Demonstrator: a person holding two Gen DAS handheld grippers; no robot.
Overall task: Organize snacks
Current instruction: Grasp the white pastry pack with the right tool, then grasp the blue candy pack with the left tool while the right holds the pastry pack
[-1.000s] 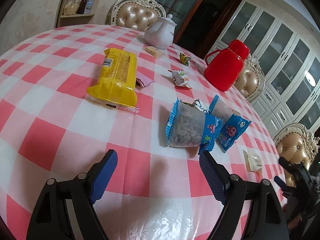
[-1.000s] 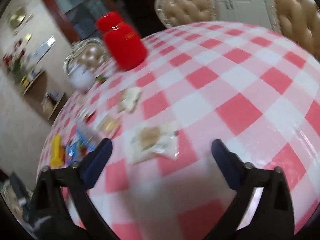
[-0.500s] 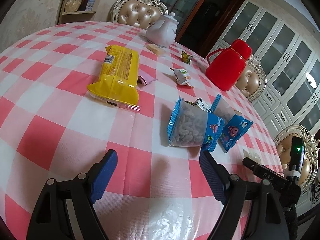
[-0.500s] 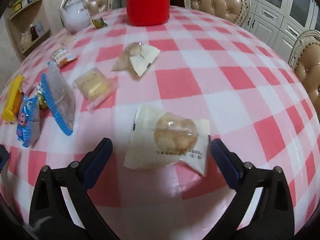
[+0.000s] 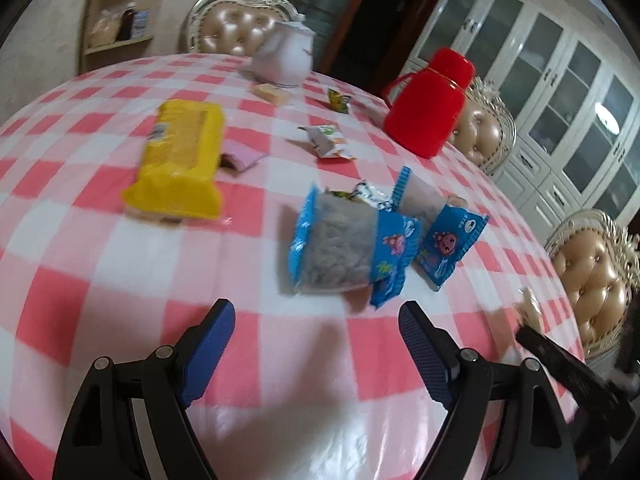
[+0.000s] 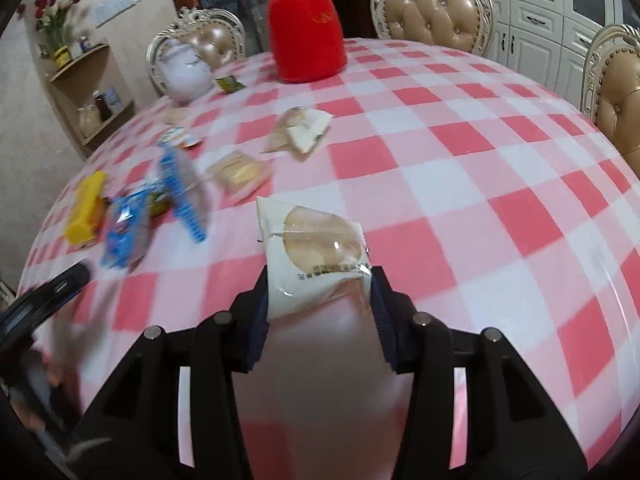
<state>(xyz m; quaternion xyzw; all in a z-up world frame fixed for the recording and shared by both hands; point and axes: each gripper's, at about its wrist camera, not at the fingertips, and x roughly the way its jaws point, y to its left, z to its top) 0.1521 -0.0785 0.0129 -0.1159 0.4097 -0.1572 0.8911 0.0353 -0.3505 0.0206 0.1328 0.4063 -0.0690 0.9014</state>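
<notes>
1. A round tabletop (image 6: 460,160) in a pink-and-white check cloth sits in a dining room, with padded chairs (image 6: 434,10) around it and white cabinets (image 5: 560,92) behind.
2. My right claw (image 6: 320,304) has just been closing; its blue pads now press both sides of a white cookie packet (image 6: 316,252), near the tabletop's near edge.
3. My left claw (image 5: 316,338) stands wide with nothing between its pads, low over the cloth.
4. Just beyond it lie two blue bags (image 5: 344,248) side by side, touching.
5. Farther left lies a yellow pack (image 5: 180,160), with a small pink wrapper (image 5: 242,158) at its right edge.
6. At the far side stand a red flask (image 6: 306,28) and a white teapot (image 6: 184,72).
7. Two pale packets (image 6: 300,132) lie between the flask and my held one.
</notes>
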